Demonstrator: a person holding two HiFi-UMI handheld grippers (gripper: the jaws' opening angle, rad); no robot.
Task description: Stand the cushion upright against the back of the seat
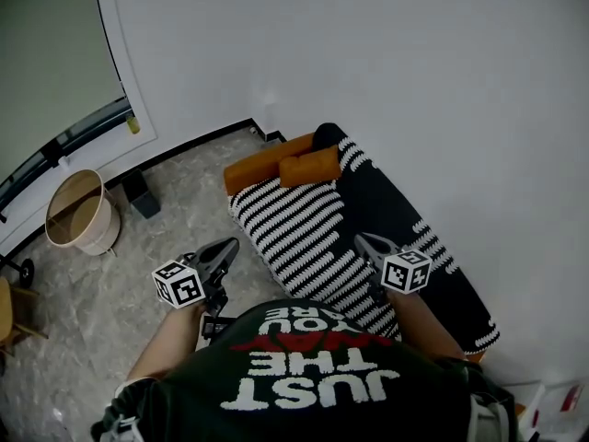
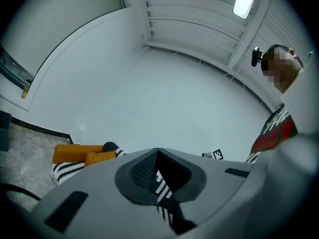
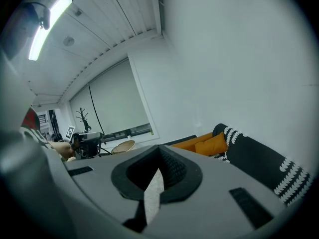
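Orange and soft-looking, the cushion (image 1: 310,166) lies at the far end of the striped seat (image 1: 294,233), by the black back (image 1: 396,201). I think it is light and squashy, so I would pinch a top corner. My left tool (image 1: 224,249) and right tool (image 1: 371,244) are closed and empty. The floor (image 1: 166,219) is grey stone and the wall (image 1: 386,63) is white.

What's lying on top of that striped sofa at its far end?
A small orange fabric cushion lies on the black-and-white striped cover, beside the orange armrest. The cover hides the seat beneath.
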